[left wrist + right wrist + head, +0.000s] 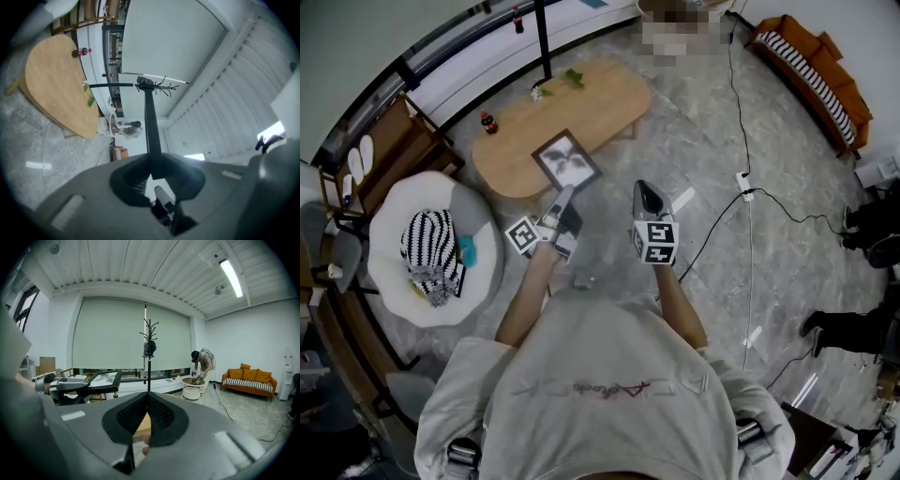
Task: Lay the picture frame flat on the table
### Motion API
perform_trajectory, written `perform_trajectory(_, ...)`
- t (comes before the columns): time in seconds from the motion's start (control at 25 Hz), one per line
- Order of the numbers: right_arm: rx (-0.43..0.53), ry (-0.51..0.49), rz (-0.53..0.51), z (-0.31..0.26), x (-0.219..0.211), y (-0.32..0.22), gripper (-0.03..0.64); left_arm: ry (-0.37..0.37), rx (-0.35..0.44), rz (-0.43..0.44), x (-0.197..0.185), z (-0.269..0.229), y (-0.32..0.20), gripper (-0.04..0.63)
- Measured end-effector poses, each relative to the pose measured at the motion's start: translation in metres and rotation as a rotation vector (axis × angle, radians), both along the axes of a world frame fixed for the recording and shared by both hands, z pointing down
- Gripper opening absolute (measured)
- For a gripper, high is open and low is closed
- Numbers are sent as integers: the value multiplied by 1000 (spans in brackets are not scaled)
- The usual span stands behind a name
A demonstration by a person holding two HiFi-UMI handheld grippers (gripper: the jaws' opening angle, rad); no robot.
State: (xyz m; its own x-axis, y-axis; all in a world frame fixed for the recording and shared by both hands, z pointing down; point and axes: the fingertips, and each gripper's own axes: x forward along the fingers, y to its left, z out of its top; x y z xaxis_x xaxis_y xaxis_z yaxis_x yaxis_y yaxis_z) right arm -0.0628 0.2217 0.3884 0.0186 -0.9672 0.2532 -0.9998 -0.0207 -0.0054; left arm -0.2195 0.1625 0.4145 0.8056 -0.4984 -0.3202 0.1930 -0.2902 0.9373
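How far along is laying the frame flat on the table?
Done: the black picture frame is off any surface. In hand: the left gripper is shut on its edge, holding it in the air by the oval wooden table; the right gripper is shut, empty. Left: lay it flat, release.

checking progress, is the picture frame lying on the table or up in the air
Up in the air: the left gripper clamps the picture frame by its edge, lifted off the wooden table.
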Motion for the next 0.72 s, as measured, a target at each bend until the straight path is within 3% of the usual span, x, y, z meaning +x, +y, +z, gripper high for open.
perform_trajectory(0.28,2,-5,27,6,2,-39,5,0,-2,29,6,4,-44,69)
perform_trajectory(0.72,-7,-15,44,15,6,-61,5,-14,-4,56,14,7,-73,69)
